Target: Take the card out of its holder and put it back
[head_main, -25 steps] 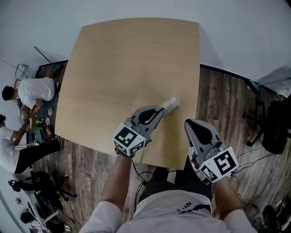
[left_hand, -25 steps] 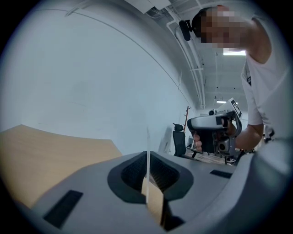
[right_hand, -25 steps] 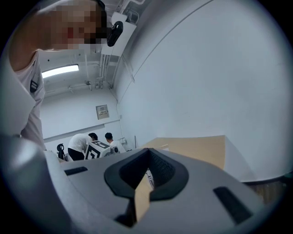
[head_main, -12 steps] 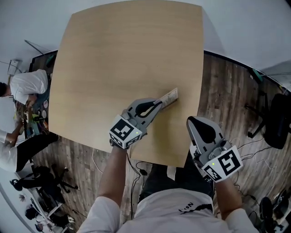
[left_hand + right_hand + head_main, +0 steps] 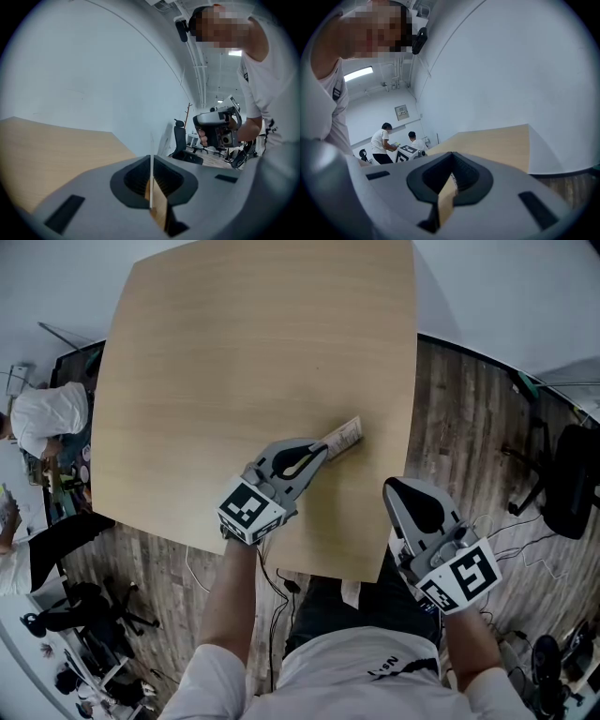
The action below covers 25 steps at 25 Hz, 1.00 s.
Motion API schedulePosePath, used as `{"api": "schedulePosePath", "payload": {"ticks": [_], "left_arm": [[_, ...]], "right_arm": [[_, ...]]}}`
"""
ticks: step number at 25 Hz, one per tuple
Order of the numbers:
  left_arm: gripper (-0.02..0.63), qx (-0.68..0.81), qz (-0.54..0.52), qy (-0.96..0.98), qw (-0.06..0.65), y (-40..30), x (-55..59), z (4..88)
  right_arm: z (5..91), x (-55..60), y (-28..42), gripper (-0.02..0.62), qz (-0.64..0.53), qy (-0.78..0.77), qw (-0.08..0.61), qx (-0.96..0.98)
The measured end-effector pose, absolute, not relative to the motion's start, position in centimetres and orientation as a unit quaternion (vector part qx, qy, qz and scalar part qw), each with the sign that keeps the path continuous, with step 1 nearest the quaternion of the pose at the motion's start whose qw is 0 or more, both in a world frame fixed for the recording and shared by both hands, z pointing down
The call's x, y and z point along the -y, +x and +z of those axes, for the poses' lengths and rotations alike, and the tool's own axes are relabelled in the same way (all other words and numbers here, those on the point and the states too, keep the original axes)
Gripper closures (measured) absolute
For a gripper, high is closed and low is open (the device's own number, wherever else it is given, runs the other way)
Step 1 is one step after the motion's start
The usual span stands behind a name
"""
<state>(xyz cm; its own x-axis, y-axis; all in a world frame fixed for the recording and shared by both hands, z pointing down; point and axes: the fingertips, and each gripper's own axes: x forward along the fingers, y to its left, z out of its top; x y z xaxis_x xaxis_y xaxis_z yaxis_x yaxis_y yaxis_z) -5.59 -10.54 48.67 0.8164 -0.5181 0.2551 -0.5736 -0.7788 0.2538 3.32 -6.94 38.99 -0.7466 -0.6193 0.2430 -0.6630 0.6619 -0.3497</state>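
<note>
A white printed card lies flat-angled over the wooden table, near its front right part. My left gripper is shut on the card's near end. In the left gripper view the card shows edge-on as a thin white strip pinched between the jaws. I cannot tell whether a holder is around it. My right gripper hangs at the table's front right corner, jaws together, holding nothing. The left gripper view also shows the right gripper in the person's hand.
The table's front edge runs just under both grippers, with wood floor and cables below. People sit at the far left by cluttered gear. A black office chair stands at the right.
The head camera has shifted, so the table sits higher and further left in view. My left gripper keeps its hold on the card. The right gripper stays by the corner.
</note>
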Motion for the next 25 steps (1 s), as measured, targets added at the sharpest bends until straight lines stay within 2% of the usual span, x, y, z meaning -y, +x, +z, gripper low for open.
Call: {"api": "schedulePosePath", "payload": {"ticks": [25], "left_arm": [[0.58,0.286,0.076,0.942,0.161,-5.75,10.64,48.72]], "right_arm": [[39.64,6.8,3.29,0.583,0.215,0.349,0.062,0.91]]}}
